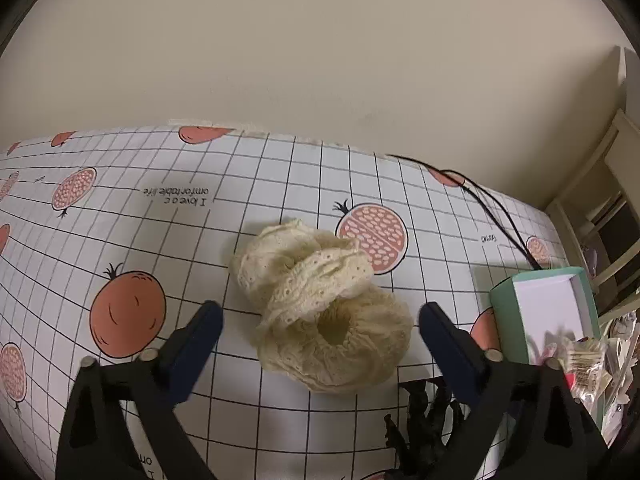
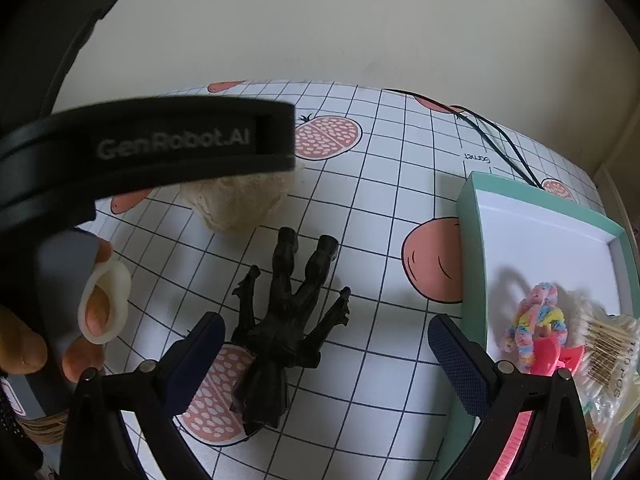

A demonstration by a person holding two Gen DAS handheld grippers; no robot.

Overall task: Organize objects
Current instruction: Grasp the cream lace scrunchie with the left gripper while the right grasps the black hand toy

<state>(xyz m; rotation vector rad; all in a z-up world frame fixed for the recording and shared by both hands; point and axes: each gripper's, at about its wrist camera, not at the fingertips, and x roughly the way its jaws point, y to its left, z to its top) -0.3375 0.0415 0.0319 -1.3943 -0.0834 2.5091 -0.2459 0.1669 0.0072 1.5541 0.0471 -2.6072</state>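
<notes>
Both grippers held open over the pomegranate-print gridded tablecloth [image 1: 280,168], nothing gripped.
Cream lace scrunchie [image 1: 324,308] centred between left gripper [image 1: 320,316] fingers; black plastic figurine [image 2: 288,320] between right gripper [image 2: 326,340] fingers; teal open box [image 2: 472,240] contents at 3 o'clock seen clearly only from right wrist.

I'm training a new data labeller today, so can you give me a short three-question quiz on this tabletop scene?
1. True or false: the cream lace scrunchie is clamped in the left gripper.
2. Which item already lies in the teal box? A) black figurine B) rainbow scrunchie C) cable
3. What lies between the fingers of the right gripper?

Key: 1 false, both grippers are open; 2 B, the rainbow scrunchie; 3 the black figurine, lying on the tablecloth.
</notes>
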